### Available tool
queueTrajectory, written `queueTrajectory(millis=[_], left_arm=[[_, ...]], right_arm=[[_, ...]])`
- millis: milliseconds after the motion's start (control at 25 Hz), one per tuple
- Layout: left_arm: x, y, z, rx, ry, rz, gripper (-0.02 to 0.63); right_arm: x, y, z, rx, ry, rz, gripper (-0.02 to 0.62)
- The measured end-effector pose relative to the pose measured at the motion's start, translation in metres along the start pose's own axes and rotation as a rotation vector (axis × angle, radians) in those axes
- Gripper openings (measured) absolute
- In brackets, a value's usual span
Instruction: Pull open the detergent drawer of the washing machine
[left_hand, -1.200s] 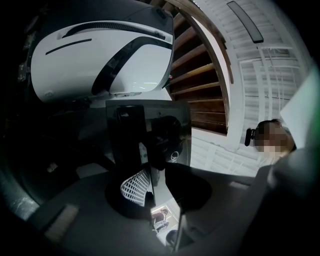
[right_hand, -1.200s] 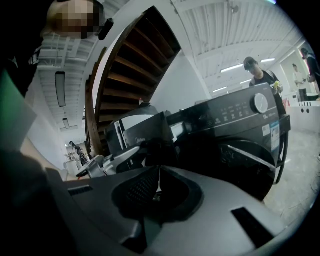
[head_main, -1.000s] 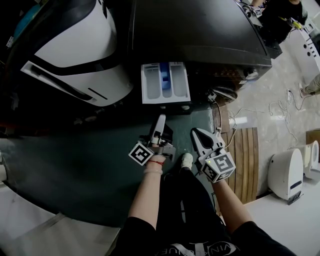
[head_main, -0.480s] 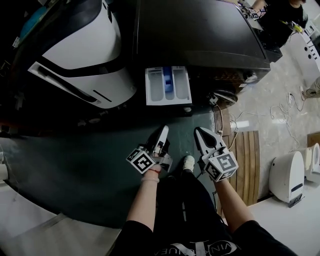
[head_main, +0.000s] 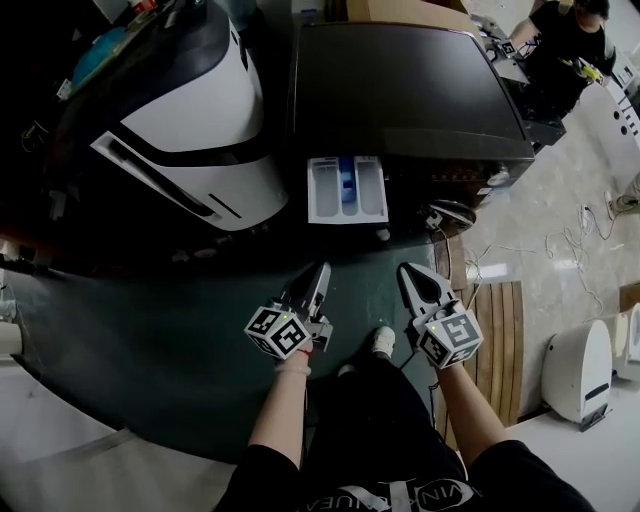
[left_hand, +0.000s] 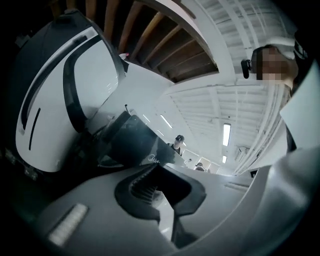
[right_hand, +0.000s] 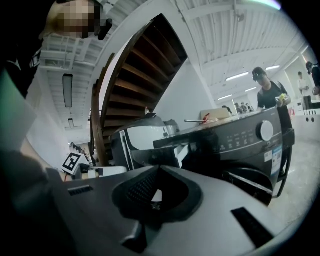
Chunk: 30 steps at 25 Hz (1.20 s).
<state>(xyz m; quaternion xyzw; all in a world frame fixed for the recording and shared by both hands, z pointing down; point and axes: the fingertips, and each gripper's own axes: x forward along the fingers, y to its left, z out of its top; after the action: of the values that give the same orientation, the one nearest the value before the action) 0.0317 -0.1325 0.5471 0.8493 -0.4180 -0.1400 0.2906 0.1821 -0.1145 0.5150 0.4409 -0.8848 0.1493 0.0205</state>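
Note:
The dark washing machine (head_main: 410, 90) stands ahead with its white detergent drawer (head_main: 346, 188) pulled out; a blue compartment shows in the drawer's middle. My left gripper (head_main: 318, 276) hangs below the drawer, apart from it, jaws shut on nothing. To its right my right gripper (head_main: 411, 278) is also shut and empty. In the right gripper view the closed right gripper (right_hand: 158, 169) points at the washing machine (right_hand: 240, 140) and the drawer (right_hand: 180, 150) sticking out of its front. The left gripper view is rolled; its left gripper (left_hand: 156, 167) is closed, with a dark appliance behind it.
A white-and-black appliance (head_main: 190, 120) stands left of the washer. A dark green mat (head_main: 150, 330) covers the floor under me. Wooden slats (head_main: 490, 300), cables and a white device (head_main: 575, 370) lie at the right. A person (head_main: 560, 40) stands beyond the washer.
The left gripper's jaws have closed and its marker cube has rolled. Both grippers have drawn back from the drawer front. The drawer stays pulled out.

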Motion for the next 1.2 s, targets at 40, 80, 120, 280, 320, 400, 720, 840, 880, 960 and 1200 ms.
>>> queueTrajectory(millis=[40, 80, 120, 280, 320, 400, 720, 840, 880, 960, 1200], left_arm=[[-0.002, -0.002, 0.004, 0.022, 0.003, 0.010, 0.008], [-0.003, -0.004, 0.009, 0.044, 0.004, 0.023, 0.008], [-0.005, -0.005, 0.014, 0.063, 0.003, 0.039, 0.008], [-0.008, -0.013, 0.035, 0.134, 0.004, 0.064, 0.008], [-0.008, -0.015, 0.039, 0.150, 0.006, 0.068, 0.008], [-0.009, -0.020, 0.046, 0.181, 0.012, 0.081, 0.008], [-0.017, -0.039, 0.069, 0.290, 0.034, 0.123, 0.008], [-0.020, -0.045, 0.079, 0.290, 0.025, 0.125, 0.008], [-0.021, -0.047, 0.083, 0.290, 0.020, 0.127, 0.008], [-0.025, -0.050, 0.088, 0.294, 0.012, 0.134, 0.008], [-0.031, -0.059, 0.100, 0.347, 0.013, 0.159, 0.008]], right_arm=[[-0.003, 0.001, 0.003, -0.003, -0.001, 0.003, 0.012], [-0.005, 0.003, 0.006, -0.006, -0.002, 0.006, 0.012], [-0.008, 0.004, 0.009, -0.009, -0.002, 0.009, 0.012], [-0.014, 0.005, 0.022, -0.010, -0.012, 0.007, 0.012], [-0.015, 0.005, 0.026, -0.010, -0.016, 0.006, 0.012], [-0.017, 0.004, 0.034, -0.015, -0.023, 0.007, 0.012], [-0.017, 0.009, 0.069, -0.040, -0.064, 0.016, 0.012], [-0.019, 0.011, 0.079, -0.045, -0.071, 0.020, 0.012], [-0.020, 0.012, 0.082, -0.046, -0.073, 0.021, 0.012], [-0.021, 0.013, 0.087, -0.048, -0.074, 0.024, 0.012], [-0.026, 0.017, 0.097, -0.059, -0.073, 0.038, 0.012]])
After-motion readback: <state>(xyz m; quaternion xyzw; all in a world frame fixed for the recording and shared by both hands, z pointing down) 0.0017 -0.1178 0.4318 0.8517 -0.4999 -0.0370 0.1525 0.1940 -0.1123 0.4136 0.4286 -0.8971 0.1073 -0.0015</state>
